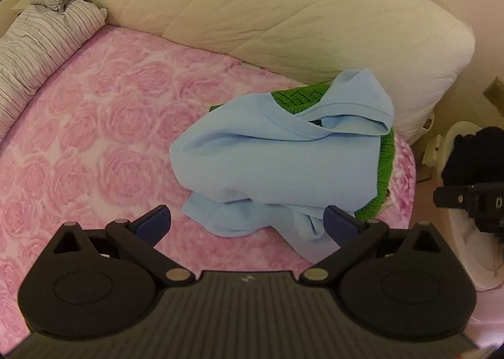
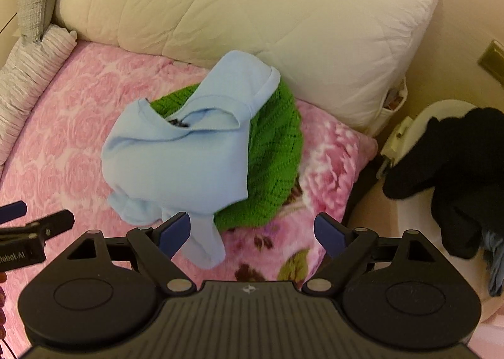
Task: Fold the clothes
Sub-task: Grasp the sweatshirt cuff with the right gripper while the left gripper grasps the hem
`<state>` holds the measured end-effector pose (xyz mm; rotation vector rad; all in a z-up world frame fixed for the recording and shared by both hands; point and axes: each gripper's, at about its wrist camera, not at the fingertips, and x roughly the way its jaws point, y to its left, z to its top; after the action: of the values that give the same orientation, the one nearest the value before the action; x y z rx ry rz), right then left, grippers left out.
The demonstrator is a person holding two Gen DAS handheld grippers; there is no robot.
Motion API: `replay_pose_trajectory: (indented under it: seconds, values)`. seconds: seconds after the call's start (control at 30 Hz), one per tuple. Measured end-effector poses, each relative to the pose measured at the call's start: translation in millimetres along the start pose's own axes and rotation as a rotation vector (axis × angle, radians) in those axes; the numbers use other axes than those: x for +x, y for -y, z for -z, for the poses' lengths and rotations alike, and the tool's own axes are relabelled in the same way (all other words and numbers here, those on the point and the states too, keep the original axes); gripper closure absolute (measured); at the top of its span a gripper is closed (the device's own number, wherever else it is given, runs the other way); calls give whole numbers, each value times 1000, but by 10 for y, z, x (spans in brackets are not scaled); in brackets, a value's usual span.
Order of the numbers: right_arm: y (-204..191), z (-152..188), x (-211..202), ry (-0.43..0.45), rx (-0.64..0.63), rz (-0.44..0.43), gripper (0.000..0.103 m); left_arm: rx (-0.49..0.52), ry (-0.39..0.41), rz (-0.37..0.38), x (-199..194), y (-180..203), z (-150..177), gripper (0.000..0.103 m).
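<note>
A light blue shirt lies bunched on top of a green knitted garment on the pink rose-patterned bed. My left gripper is open just in front of the shirt's near edge, nothing between its fingers. My right gripper is also open; its left finger sits beside a hanging flap of the blue shirt, and no cloth is clamped. The right gripper shows at the right edge of the left wrist view, the left gripper at the left edge of the right wrist view.
A big cream duvet is piled behind the clothes. Striped grey pillows line the left side. Off the bed's right edge a white basket holds dark clothing. The pink bedspread stretches to the left.
</note>
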<state>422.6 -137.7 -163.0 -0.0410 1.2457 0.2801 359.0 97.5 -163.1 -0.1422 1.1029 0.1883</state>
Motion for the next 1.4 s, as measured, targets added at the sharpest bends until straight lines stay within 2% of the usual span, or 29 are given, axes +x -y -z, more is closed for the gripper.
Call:
replay_pose_trajectory:
  seconds: [0.17, 0.27, 0.4, 0.53, 0.6, 0.83, 1.0, 1.1, 1.13, 1.2, 1.27, 1.33, 1.37, 1.4]
  values:
    - [79, -197, 160, -10, 24, -16, 14, -2, -4, 13, 213, -13, -118, 1]
    - [193, -318, 293, -6, 89, -63, 16, 9, -1, 29, 397, -39, -203, 1]
    - [342, -486, 506, -6, 193, -141, 34, 52, -1, 33, 669, -66, -323, 4]
    - [450, -634, 765, -16, 292, -210, 40, 115, -7, 23, 923, -94, -432, 11]
    - [454, -679, 874, -25, 317, -219, 49, 139, -16, 22, 1048, -123, -478, 15]
    - [444, -751, 1233, -92, 359, -207, 50, 174, -24, 17, 1423, -278, -602, 15]
    - [458, -793, 1373, -100, 372, -220, 50, 244, -13, 75, 1675, -324, -722, 12]
    - [456, -820, 1407, -101, 368, -229, 50, 295, -17, 136, 1856, -328, -762, 11]
    - [453, -827, 1415, -101, 366, -233, 52, 308, -20, 155, 1907, -325, -764, 11]
    - [451, -838, 1421, -98, 362, -242, 65, 329, -26, 189, 1994, -316, -756, 12]
    - [443, -842, 1406, -94, 356, -245, 70, 316, -27, 221, 2037, -329, -756, 20]
    - [427, -850, 1377, -87, 343, -243, 75, 275, -30, 270, 2025, -369, -738, 54]
    - [411, -853, 1352, -85, 332, -240, 77, 256, -28, 278, 2005, -386, -716, 59]
    - [392, -857, 1324, -81, 321, -237, 79, 237, -26, 286, 1984, -402, -695, 71]
